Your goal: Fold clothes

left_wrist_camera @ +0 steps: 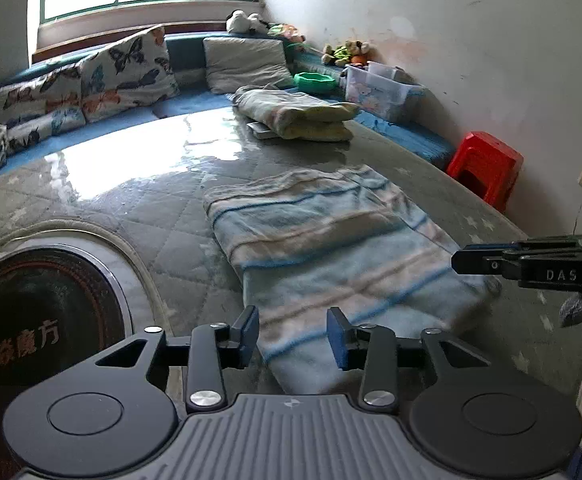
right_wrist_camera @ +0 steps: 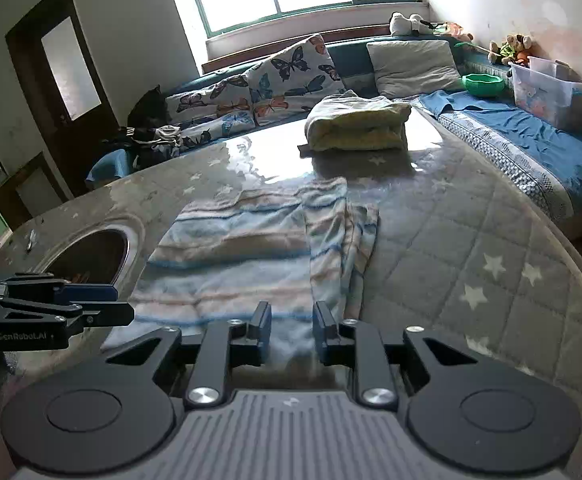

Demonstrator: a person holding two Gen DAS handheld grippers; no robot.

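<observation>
A blue-and-beige striped cloth [left_wrist_camera: 331, 236] lies folded flat on the quilted table, its right side doubled over in a narrow strip [right_wrist_camera: 343, 248]. My left gripper [left_wrist_camera: 293, 336] hovers over the cloth's near edge, open, its blue pads clear of the fabric. My right gripper [right_wrist_camera: 293, 330] stands over the near edge further right, open by a narrower gap, with cloth showing beyond it but not pinched. Each gripper shows from the side in the other's view: the right gripper [left_wrist_camera: 457, 260] and the left gripper [right_wrist_camera: 125, 304]. A folded yellowish bundle [left_wrist_camera: 303, 114] rests at the table's far side.
A round dark inset [left_wrist_camera: 31, 312] sits in the table [right_wrist_camera: 451, 240] at the left. Beyond it runs a blue bench with butterfly pillows [right_wrist_camera: 275, 80], a green bowl [right_wrist_camera: 485, 84] and a clear plastic box [right_wrist_camera: 543, 88]. A red stool [left_wrist_camera: 487, 164] stands by the right wall.
</observation>
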